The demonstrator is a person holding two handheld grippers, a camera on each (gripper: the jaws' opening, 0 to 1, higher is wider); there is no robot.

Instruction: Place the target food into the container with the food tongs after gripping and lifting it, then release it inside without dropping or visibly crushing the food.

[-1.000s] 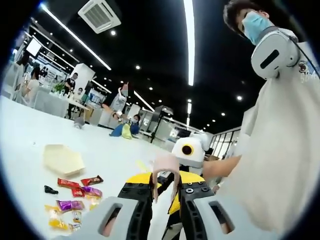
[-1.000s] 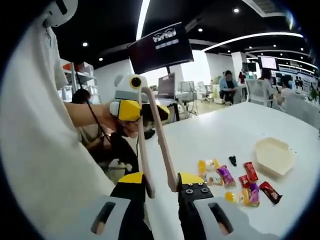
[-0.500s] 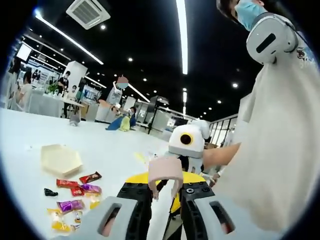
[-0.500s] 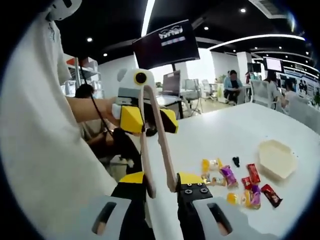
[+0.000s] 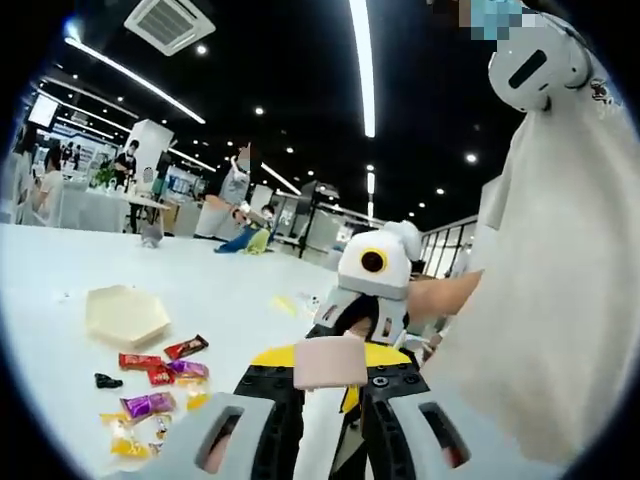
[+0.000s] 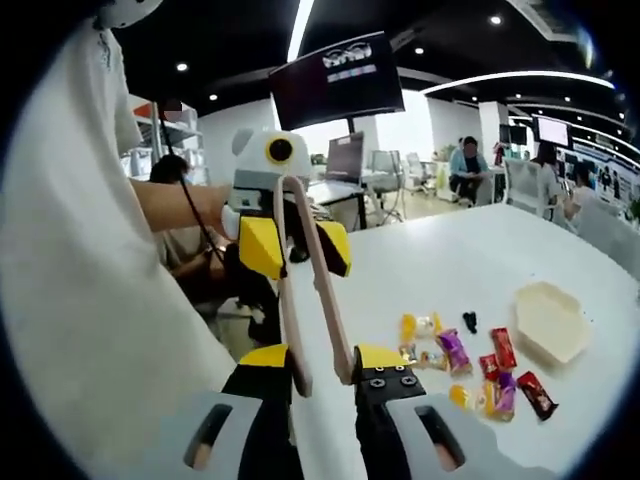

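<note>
One pair of food tongs (image 6: 318,280) is standing between the jaws of the right tool (image 6: 325,360), which is clamping the two arm ends. The tongs' long axis is running straight away from this tool, the joined end pointing at the left tool (image 5: 330,365). In the left gripper view that joined end is sitting between the left tool's jaw tips; I cannot tell whether they are pressing on it. Ahead and to the right of the right tool, roughly nine wrapped sweets (image 6: 450,350) are lying in a loose cluster on the desk (image 6: 450,270), some overlapping. One hexagonal container (image 6: 548,322) is lying just beyond them.
</note>
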